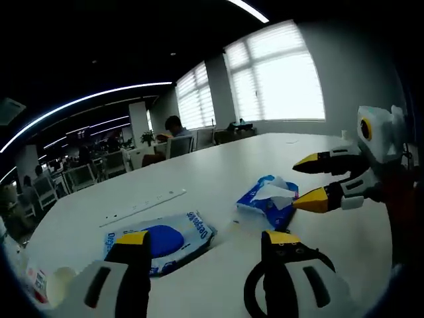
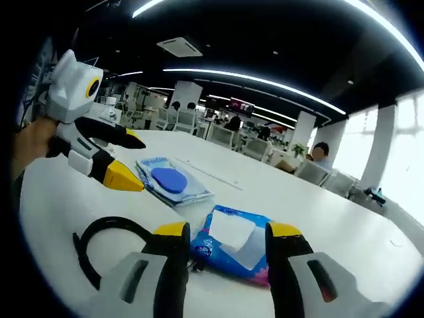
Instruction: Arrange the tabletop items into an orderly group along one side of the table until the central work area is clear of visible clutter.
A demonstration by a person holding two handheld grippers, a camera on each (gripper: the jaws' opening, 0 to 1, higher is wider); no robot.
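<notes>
Sitting in a large open office with ceiling light strips and bright blinded windows: a broad white table, carrying two soft packs. Lying flat near the table's middle, a white wet-wipe pack with a blue oval lid, also showing in the right gripper view. Resting just beside that wipe pack, toward the window side, a crumpled blue tissue packet with a white sheet poking out of its top, seen close up in the right gripper view. Hovering low over the table just short of the wipe pack, the left gripper, yellow-tipped jaws spread wide and clamping nothing; appearing too in the right gripper view, beside the wipe pack, with a hand behind it. Hanging right at the blue tissue packet, the right gripper, jaws parted on either side of the packet's near end, not closing on it; entering the left gripper view next to the packet. Lying beyond the wipe pack, a thin white strip on the tabletop
</notes>
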